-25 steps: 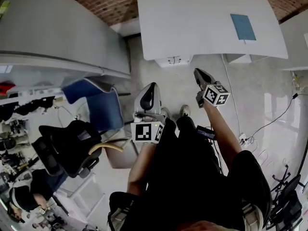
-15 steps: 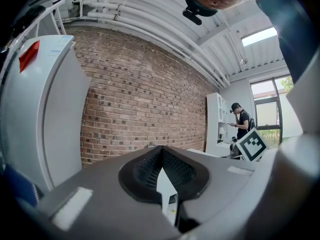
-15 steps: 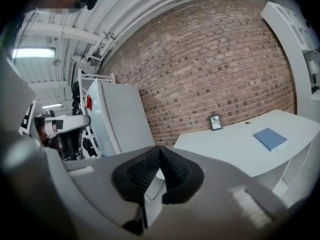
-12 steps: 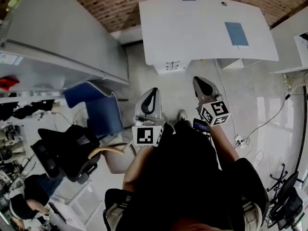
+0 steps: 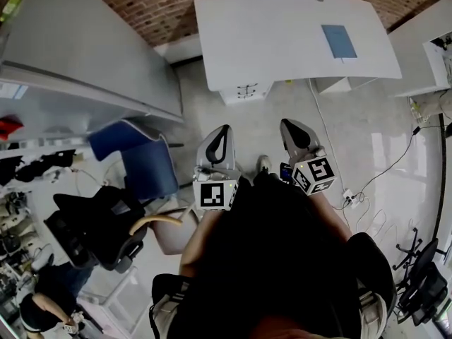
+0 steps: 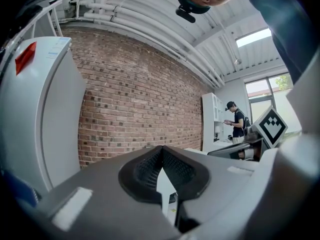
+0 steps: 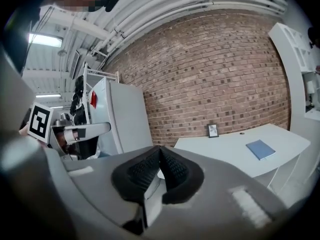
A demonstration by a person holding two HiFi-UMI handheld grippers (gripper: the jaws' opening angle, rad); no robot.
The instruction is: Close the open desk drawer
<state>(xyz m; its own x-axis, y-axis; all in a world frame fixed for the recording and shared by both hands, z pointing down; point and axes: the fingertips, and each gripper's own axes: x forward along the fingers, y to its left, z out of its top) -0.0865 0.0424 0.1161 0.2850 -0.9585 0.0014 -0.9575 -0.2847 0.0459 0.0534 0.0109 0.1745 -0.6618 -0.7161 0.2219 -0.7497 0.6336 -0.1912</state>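
Left tool [image 5: 223, 130] and right tool [image 5: 289, 124]: both pressed together, nothing between the ribbed black pads [image 7: 142, 169]. Both are held well short of the smooth white counter [image 5: 282, 27]. The drawer unit [image 5: 246, 90], white and boxy, sits under the counter's near edge; open or closed cannot be told. A flat blue book [image 7: 260, 149] lies on the counter. Only the left tool view shows a standing person [image 6: 235, 122].

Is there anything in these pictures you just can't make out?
- Drawer unit under the desk: head view, too small to tell whether a drawer is open.
- Space under the desk: right gripper view, hidden behind the shut right tongs.
- Framed picture: right gripper view, too small to read.
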